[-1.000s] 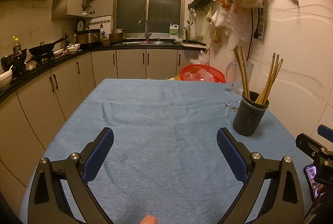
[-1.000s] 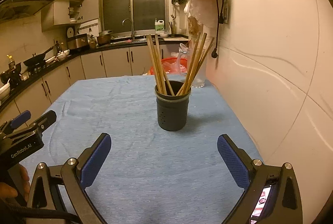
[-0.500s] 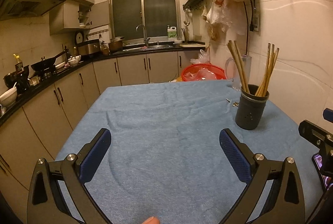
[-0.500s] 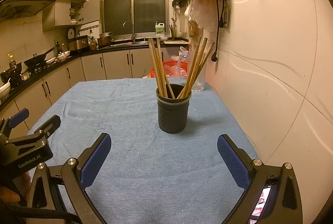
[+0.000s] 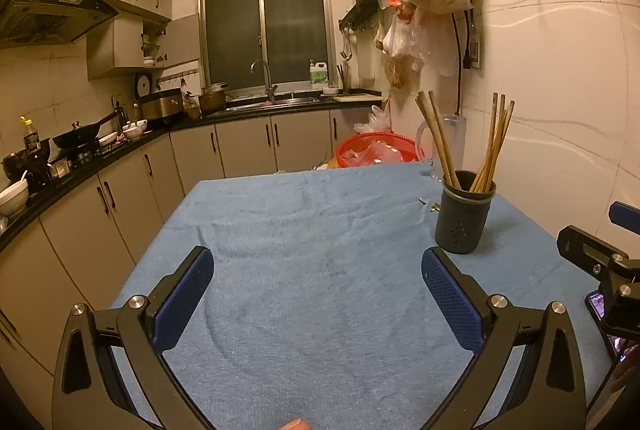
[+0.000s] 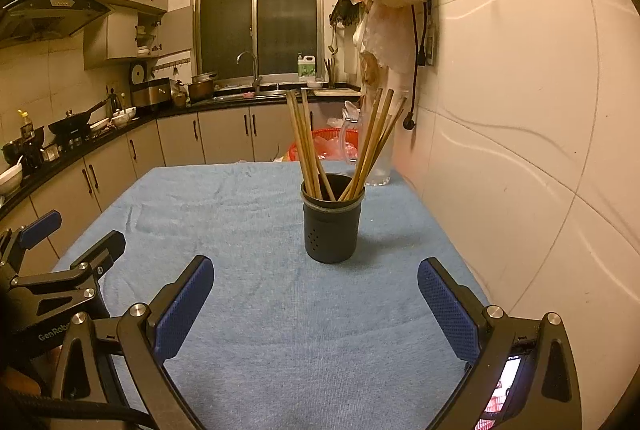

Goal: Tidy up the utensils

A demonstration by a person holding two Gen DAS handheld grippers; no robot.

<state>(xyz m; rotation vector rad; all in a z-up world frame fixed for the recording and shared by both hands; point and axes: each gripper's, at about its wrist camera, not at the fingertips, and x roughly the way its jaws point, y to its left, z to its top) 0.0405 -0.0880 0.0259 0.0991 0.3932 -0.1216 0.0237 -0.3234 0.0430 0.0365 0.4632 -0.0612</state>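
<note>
Both tongs are held spread wide with nothing between their blue pads; the left gripper is set over bare blue cloth, its left edge dropping beside the cabinets. A dark holder of wooden chopsticks is seen upright, dead ahead of the right gripper, apart from it, near the wall-side edge. Only the left view shows the holder off to its right, with small scraps on the cloth beside it; only the right view shows a clear jug just behind the holder.

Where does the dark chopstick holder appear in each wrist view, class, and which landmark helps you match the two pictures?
Left wrist view: the chopstick holder stands right of centre on the blue cloth, ahead of the right finger.
Right wrist view: the chopstick holder stands near the centre, straight ahead.
Shared landmark: the red basket behind the table.
</note>
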